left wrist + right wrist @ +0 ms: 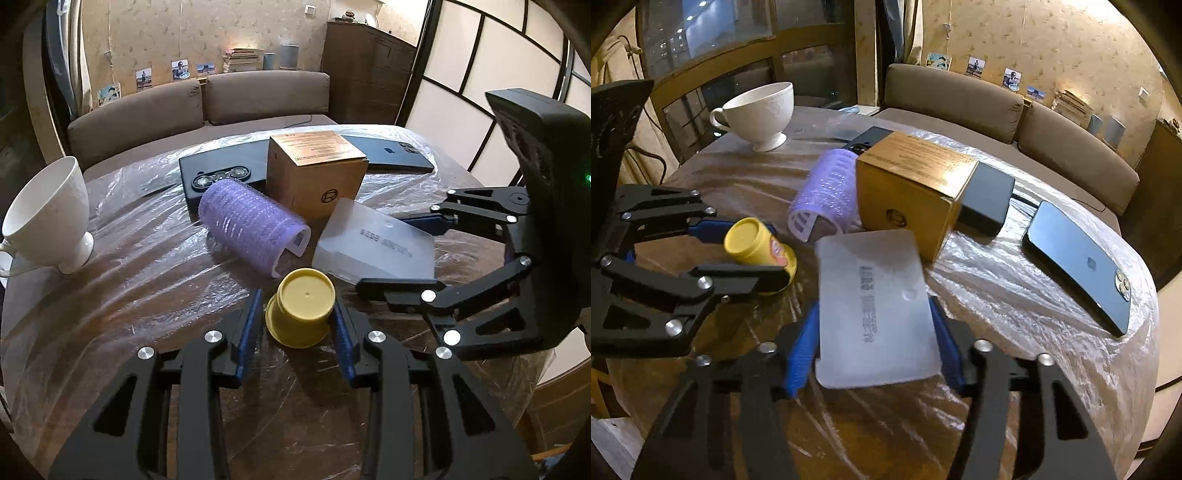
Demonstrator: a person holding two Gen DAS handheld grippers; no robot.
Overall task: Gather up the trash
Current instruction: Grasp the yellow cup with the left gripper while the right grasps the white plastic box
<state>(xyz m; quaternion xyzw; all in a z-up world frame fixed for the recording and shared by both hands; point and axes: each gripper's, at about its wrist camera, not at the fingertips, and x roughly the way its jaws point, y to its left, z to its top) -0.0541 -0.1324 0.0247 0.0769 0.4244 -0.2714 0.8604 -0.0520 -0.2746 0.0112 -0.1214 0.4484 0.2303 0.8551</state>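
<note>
A small yellow tub (304, 295) lies on its side on the film-covered table (129, 295), and my left gripper (297, 306) is shut on it, one blue pad on each side. The right wrist view shows the same tub (753, 240) held in the left gripper (764, 251) at the left. A frosted flat plastic case (875, 306) with printed text sits between the pads of my right gripper (873, 332), which press on its two long edges. In the left wrist view the case (376, 240) sits to the right, in the right gripper (384, 253).
A purple hair roller (251, 229) lies just behind the tub, and a cardboard box (314, 173) stands behind it. Two dark phones (221, 173) (1082, 262) and a black block (986, 199) lie further back. A white cup (48, 214) stands at the left edge. A sofa (258, 99) lies beyond.
</note>
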